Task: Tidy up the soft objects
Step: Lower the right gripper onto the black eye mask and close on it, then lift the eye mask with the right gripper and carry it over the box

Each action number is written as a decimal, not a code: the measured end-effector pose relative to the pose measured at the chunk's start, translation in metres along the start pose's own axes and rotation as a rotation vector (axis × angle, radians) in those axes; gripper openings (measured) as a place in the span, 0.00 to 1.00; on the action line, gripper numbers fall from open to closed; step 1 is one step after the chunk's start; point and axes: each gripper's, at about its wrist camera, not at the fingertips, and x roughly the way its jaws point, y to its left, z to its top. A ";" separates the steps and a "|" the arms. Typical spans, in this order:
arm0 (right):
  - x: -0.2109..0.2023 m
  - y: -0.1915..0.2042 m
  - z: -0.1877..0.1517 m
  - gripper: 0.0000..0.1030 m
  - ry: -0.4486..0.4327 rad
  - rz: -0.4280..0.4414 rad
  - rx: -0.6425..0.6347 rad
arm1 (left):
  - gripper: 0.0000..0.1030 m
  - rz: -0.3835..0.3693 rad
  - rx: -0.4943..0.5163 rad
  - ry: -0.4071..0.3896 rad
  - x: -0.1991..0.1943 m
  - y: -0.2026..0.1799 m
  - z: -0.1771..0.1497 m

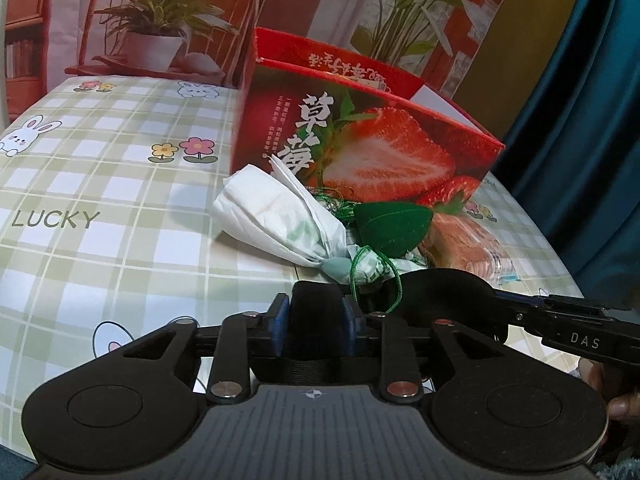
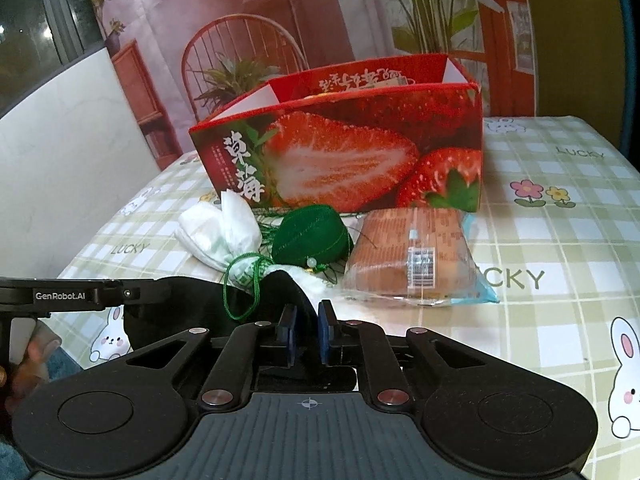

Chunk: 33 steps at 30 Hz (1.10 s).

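The left gripper (image 1: 316,320) stands slightly parted around a black cloth (image 1: 432,292), while the right gripper (image 2: 306,332) pinches that cloth's edge (its blue pads nearly meet). Just ahead lie a white pouch (image 1: 272,212) and green leaf-shaped sachet (image 1: 390,226), wrapped cake (image 2: 404,256) to the right, strawberry box (image 2: 360,152) beyond.

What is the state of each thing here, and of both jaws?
strawberry box: upright, top open.
wrapped cake: sealed, lying flat.
green sachet: lying loose.
white bundle: lying on its side.
right gripper: jaws shut on black cloth.
left gripper: black cloth between jaws, grip unclear.
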 end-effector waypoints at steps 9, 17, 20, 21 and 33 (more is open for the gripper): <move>0.008 -0.003 -0.004 0.20 0.031 -0.015 0.005 | 0.17 0.034 -0.001 0.025 0.006 0.006 -0.002; 0.006 -0.007 -0.004 0.08 0.012 -0.030 0.003 | 0.06 0.027 0.000 -0.043 -0.002 0.004 0.000; -0.003 -0.004 0.000 0.07 -0.026 -0.030 -0.016 | 0.06 -0.001 -0.022 -0.107 -0.013 0.007 0.002; -0.007 -0.003 0.002 0.07 -0.045 -0.032 -0.021 | 0.06 -0.009 -0.032 -0.130 -0.017 0.008 0.003; -0.046 0.003 0.046 0.06 -0.252 -0.020 -0.101 | 0.06 -0.046 0.032 -0.336 -0.058 -0.015 0.050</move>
